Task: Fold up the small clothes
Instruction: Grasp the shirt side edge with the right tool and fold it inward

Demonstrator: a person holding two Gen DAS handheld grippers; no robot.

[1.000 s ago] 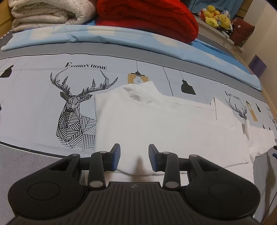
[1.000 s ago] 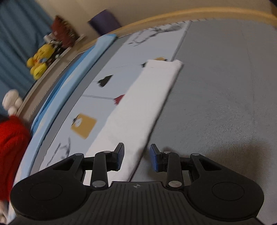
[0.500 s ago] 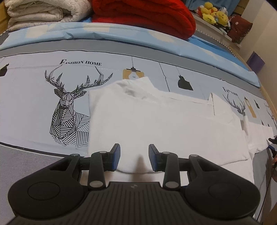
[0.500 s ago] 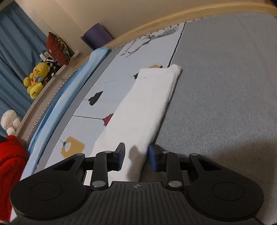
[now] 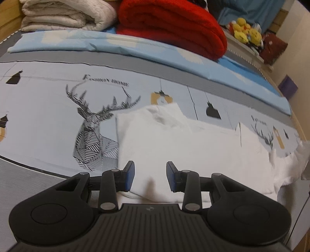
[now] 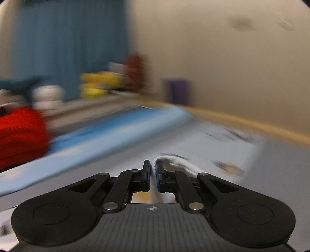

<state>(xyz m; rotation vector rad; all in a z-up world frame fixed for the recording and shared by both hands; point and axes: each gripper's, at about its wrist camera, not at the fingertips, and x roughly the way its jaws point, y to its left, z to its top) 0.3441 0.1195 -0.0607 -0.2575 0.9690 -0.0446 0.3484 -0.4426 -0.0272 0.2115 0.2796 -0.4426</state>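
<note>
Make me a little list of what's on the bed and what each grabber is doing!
surface: bed with deer-print sheet
garment: white shirt, partly folded, lying flat
left gripper: open over the shirt's near edge
right gripper: jaws just closed, pinching white fabric
far side: red blanket, cream blanket, yellow plush toys
right view: motion-blurred

White garment [image 5: 193, 147] lies spread on the bed, right end lifted.
</note>
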